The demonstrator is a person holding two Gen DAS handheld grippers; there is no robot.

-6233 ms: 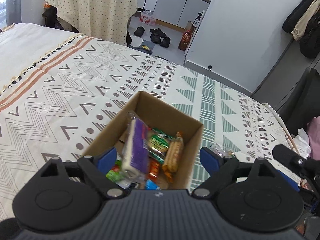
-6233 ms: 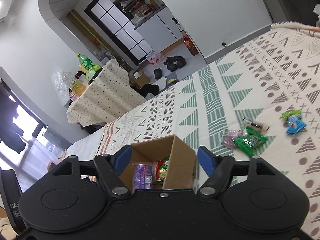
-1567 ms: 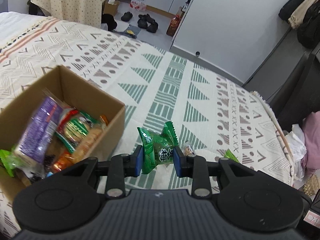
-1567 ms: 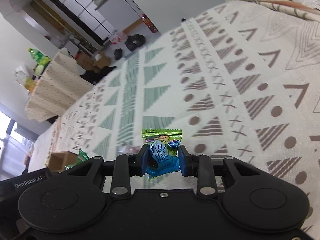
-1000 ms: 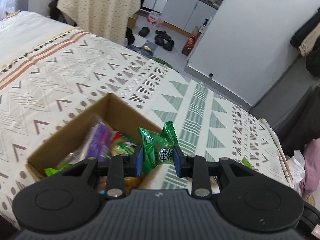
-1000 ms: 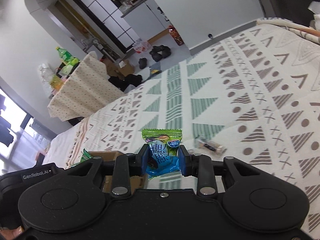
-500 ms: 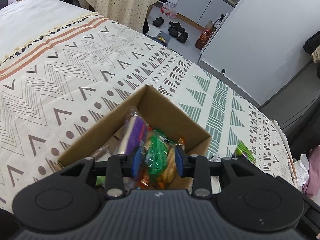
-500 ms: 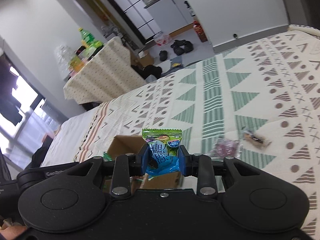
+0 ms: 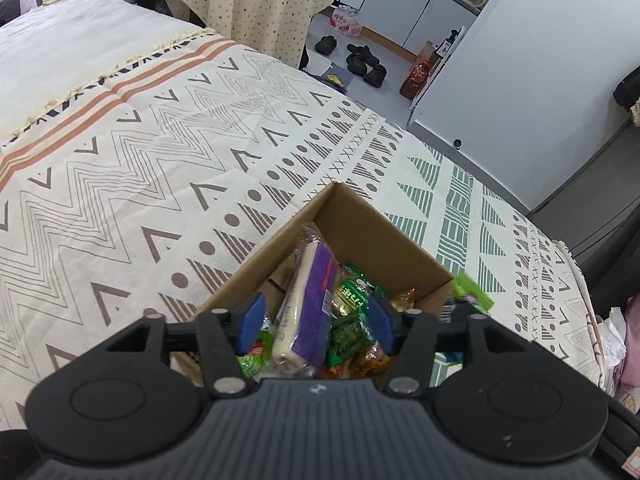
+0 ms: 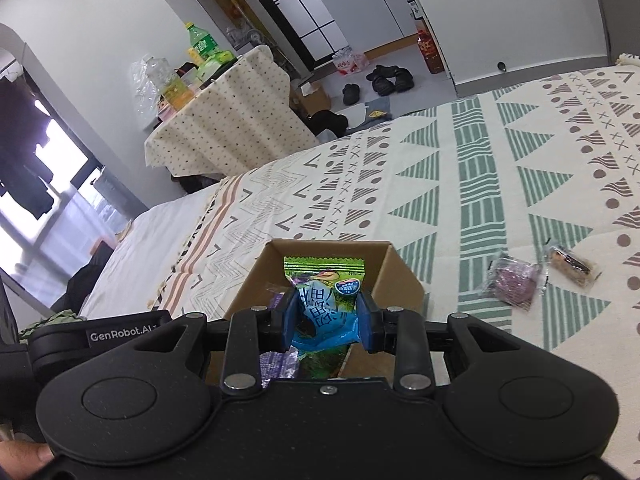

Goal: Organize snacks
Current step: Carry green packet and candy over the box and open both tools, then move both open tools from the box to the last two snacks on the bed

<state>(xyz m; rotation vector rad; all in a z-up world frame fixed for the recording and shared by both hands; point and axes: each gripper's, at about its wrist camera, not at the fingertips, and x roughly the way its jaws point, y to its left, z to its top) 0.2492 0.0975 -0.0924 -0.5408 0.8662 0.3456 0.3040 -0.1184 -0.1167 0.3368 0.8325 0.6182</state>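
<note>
— Over the cardboard box [image 9: 372, 236] on the bed [image 9: 168, 168], what have you got on the left?

— I have the left hand-held gripper [image 9: 316, 326] above the open box, pointing down into it. Its jaws have just been opening and now stand apart, with nothing pressed between the blue pads [image 9: 250, 322]. Below them I see the snacks piled in the box: a long purple-and-white packet [image 9: 308, 316], and a small green packet [image 9: 350, 334] lying loose on top of the others.

— And the right?

— My right hand-held gripper [image 10: 327, 322] is clamped on a blue-and-green snack packet [image 10: 325, 300], the pads pinching it from both sides with its green top edge standing up between them. From this camera the packet sits in front of the box [image 10: 394, 276] opening; I cannot tell how high above it.

— Anything outside the box?

— Two wrapped snacks lie on the bedspread to the right of the box, a purplish one [image 10: 514, 282] and a brown one [image 10: 570, 266], just beside each other and apart from the box.
</note>
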